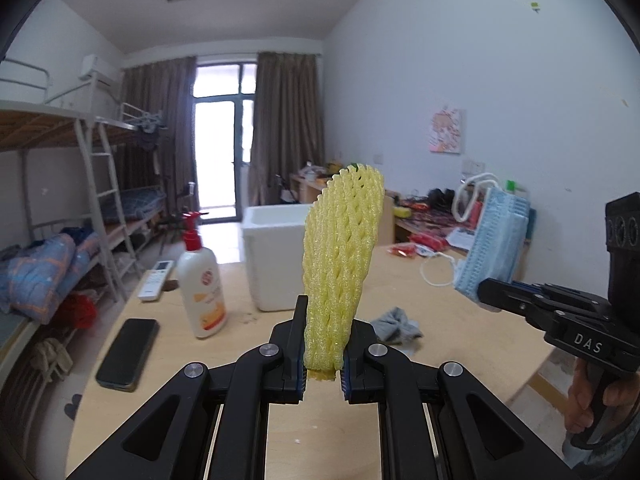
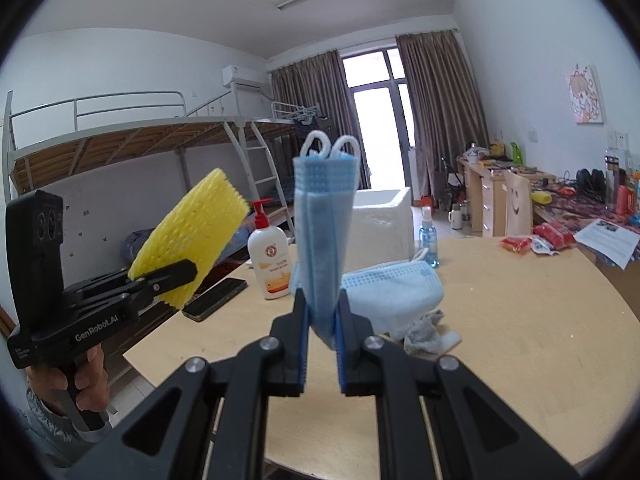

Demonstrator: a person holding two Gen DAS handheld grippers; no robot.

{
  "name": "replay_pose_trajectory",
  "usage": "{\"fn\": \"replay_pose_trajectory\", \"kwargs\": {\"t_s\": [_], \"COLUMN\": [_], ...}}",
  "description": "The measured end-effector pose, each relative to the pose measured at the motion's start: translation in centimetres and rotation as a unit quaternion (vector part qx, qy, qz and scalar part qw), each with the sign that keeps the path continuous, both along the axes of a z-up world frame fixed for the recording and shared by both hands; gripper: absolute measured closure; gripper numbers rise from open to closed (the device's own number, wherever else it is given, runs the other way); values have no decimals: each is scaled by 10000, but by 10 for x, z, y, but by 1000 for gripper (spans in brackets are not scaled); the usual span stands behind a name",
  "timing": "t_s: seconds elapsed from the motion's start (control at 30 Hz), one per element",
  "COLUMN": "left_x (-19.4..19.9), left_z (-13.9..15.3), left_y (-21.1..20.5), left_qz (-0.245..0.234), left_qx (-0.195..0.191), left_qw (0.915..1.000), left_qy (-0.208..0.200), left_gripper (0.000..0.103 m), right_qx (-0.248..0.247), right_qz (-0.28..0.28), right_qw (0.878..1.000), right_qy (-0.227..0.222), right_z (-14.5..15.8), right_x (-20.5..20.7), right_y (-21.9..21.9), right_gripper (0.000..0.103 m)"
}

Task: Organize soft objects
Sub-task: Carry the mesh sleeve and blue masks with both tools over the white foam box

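Note:
My left gripper is shut on a yellow foam net sleeve, which stands upright above the wooden table; the right wrist view shows the same sleeve at the left. A stack of blue face masks is clamped in my right gripper, white ear loops on top; it appears as blue masks on the right in the left wrist view. On the table lie another blue mask and a grey cloth. A white foam box stands behind.
A lotion pump bottle, a black phone and a white remote lie at the table's left. A small spray bottle stands by the box. Red packets and paper sit far right. Bunk beds line the left wall.

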State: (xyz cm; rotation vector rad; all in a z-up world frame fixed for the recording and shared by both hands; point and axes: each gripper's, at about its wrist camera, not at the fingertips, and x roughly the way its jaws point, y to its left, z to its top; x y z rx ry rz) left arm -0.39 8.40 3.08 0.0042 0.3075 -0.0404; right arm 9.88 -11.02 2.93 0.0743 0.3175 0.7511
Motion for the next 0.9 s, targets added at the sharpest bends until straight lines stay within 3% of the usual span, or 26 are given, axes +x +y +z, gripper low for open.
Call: {"fn": "replay_pose_trajectory", "kwargs": {"t_s": [0.23, 0.9], "left_x": [4, 41], "left_z": [5, 15], "left_y": [7, 1], "left_qz": [261, 361], "left_qx": [1, -21], "left_qw": [9996, 9993], "left_qy": [-112, -39], "left_gripper": [90, 90], "right_qx": [-33, -269], "right_qz": [111, 390], "right_qw": [9997, 9981], "right_qy": [-193, -388], "right_z": [8, 22], "right_x": [3, 37], "right_y": [6, 24], "right_gripper": [89, 89]}}
